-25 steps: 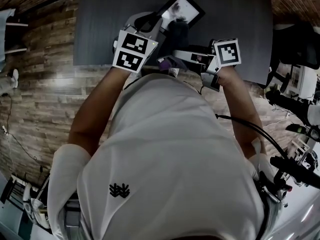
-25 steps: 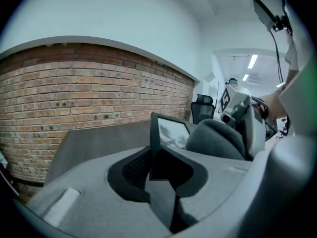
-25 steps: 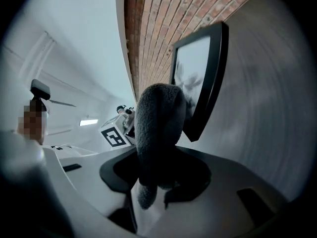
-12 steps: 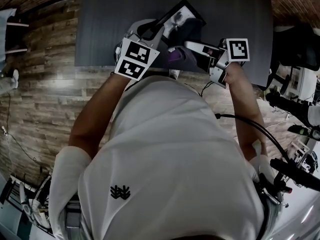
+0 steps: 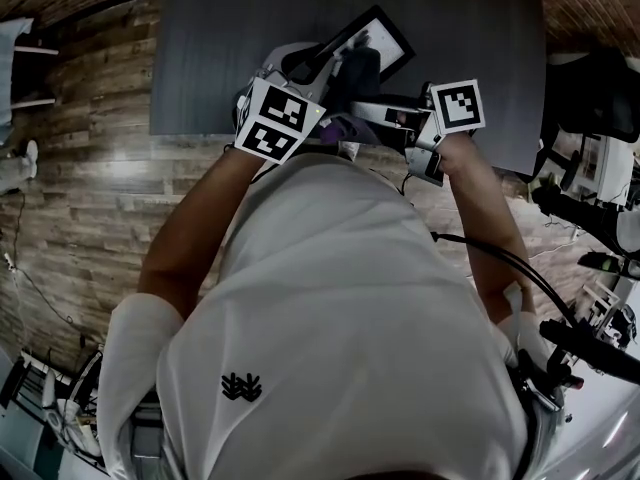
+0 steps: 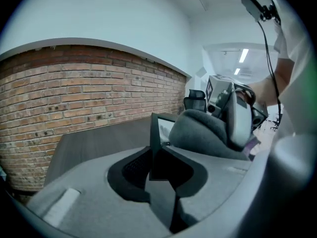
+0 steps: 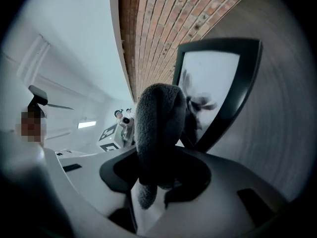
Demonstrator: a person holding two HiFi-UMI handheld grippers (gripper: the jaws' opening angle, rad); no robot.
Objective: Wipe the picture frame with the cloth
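A black picture frame (image 5: 372, 40) is held tilted above the dark table (image 5: 230, 38). My left gripper (image 5: 308, 65) is shut on the frame's left edge; in the left gripper view the thin frame edge (image 6: 155, 143) sits pinched between the jaws of that gripper (image 6: 159, 165). My right gripper (image 5: 362, 103) is shut on a dark grey cloth (image 5: 356, 68), which lies against the lower part of the picture. In the right gripper view the bunched cloth (image 7: 158, 123) rises from that gripper (image 7: 156, 175) and covers the frame's (image 7: 218, 83) left side. The cloth (image 6: 203, 130) hides part of the glass.
The table's near edge runs just below both grippers, with wood-plank floor (image 5: 90, 198) to the left. A brick wall (image 6: 84, 88) stands behind the table. Dark equipment and cables (image 5: 590, 168) crowd the right side. An office chair (image 6: 196, 100) stands beyond the frame.
The right gripper swung out to the right with the cloth, then came back left, rubbing across the picture. The left gripper rolled slightly, still on the frame.
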